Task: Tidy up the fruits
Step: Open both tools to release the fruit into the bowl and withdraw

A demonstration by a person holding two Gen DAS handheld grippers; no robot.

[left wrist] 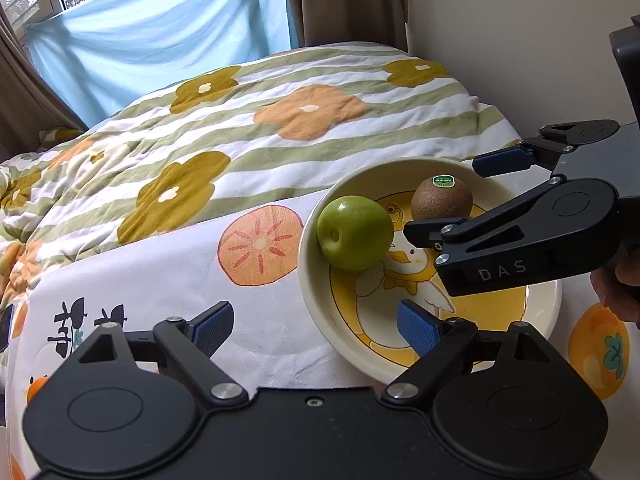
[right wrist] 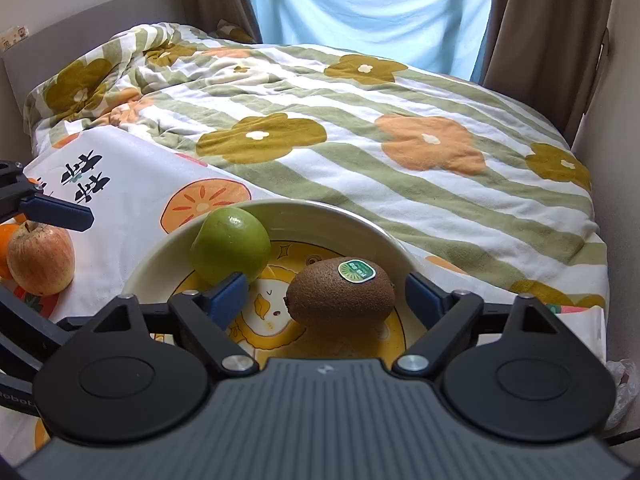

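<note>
Resting in the cream bowl (right wrist: 316, 216) are a green apple (right wrist: 230, 245) and a kiwi (right wrist: 341, 293), whose green sticker cannot be read. "DAS" is printed on the right gripper (left wrist: 444, 196); it and the left gripper (left wrist: 316, 326) are spread wide, empty. A red apple (right wrist: 40, 260) is seen outside, left of the bowl, with an orange (right wrist: 5, 248) behind it cut off.

A green apple (left wrist: 354, 237) and a stickered kiwi (left wrist: 442, 199) sit in the duck-print bowl (left wrist: 316, 304). The right gripper (left wrist: 448, 196) hangs open over it.
</note>
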